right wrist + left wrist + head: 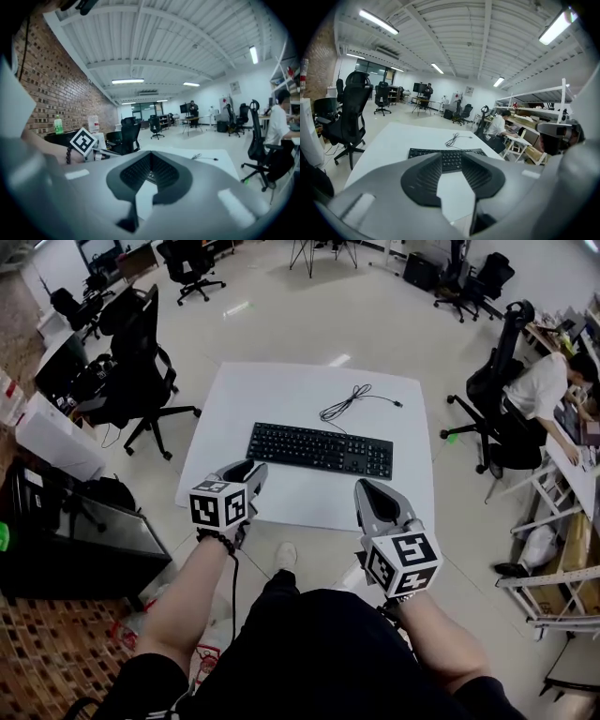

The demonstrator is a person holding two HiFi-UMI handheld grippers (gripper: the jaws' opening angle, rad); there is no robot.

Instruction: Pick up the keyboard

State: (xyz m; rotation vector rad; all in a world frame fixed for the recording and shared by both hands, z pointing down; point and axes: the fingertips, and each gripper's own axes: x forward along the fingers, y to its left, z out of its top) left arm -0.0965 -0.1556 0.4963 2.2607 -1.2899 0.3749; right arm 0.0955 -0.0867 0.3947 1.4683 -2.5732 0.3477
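At lower centre I hold the left gripper (246, 468) parted and empty and the right gripper (367, 486) pinched closed on nothing, both just short of the black keyboard (321, 449) lying mid-frame on the white desk (281, 390), apparently placed to flank it.

My left gripper (452, 153) blocks stretches of the keyboard (423, 153); my right gripper (151, 153), jaws together, hides nearly all of it. Key legends: too small to read.

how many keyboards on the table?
1: the black keyboard lies across the middle of the white table, its cable trailing toward the far edge. None seems hidden.
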